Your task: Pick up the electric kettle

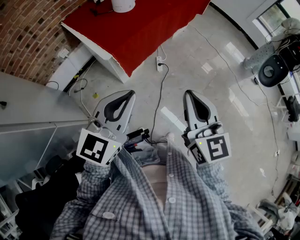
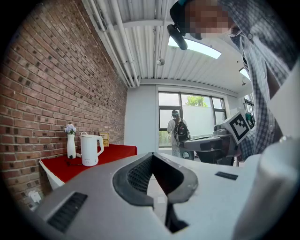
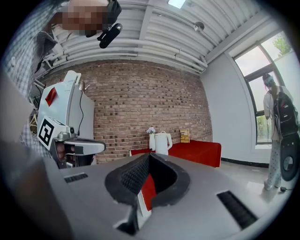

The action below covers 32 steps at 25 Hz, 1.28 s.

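The white electric kettle (image 1: 123, 4) stands on a red-covered table (image 1: 140, 28) at the far top of the head view, well beyond both grippers. In the left gripper view the kettle (image 2: 90, 150) sits to the left next to a white vase of flowers (image 2: 71, 145). From the right gripper view the kettle (image 3: 162, 143) is seen straight ahead in the distance. My left gripper (image 1: 131, 93) and right gripper (image 1: 189, 93) are held side by side over the floor, level. Both are shut with nothing between the jaws; the tips (image 2: 151, 153) (image 3: 149, 154) meet.
A brick wall (image 3: 140, 103) runs behind the red table. A power strip and cable (image 1: 160, 63) lie on the floor between me and the table. A grey table (image 1: 33, 108) stands at left. A person with a backpack (image 2: 177, 131) stands by the window.
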Each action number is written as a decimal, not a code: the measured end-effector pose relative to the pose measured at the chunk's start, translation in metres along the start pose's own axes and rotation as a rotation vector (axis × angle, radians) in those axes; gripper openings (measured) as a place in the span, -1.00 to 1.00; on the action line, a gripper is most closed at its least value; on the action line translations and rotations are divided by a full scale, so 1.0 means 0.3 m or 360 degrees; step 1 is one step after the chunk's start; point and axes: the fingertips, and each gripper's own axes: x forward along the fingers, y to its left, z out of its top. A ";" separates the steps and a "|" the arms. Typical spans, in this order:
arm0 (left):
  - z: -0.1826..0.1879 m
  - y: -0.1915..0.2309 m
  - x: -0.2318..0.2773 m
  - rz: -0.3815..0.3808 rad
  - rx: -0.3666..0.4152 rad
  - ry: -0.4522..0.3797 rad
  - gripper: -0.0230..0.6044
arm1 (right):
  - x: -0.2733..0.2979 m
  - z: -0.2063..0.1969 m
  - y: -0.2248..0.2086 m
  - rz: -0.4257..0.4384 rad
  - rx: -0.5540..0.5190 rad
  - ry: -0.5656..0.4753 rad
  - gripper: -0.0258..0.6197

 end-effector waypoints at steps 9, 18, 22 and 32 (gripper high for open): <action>-0.001 0.009 0.007 -0.0030 0.0011 -0.0001 -0.93 | 0.008 0.004 0.002 -0.0028 -0.0003 -0.0001 -0.90; -0.001 0.038 0.003 -0.0068 -0.0003 -0.0011 -0.93 | 0.012 0.021 0.015 -0.0061 0.0057 -0.0037 -0.90; -0.002 0.060 -0.008 -0.0108 0.0012 -0.0033 -0.93 | 0.017 0.033 0.036 -0.0094 0.0064 -0.0062 -0.90; -0.013 0.122 -0.050 -0.0197 0.0045 -0.0059 -0.93 | 0.037 0.015 0.121 -0.0185 -0.0009 -0.0053 -0.90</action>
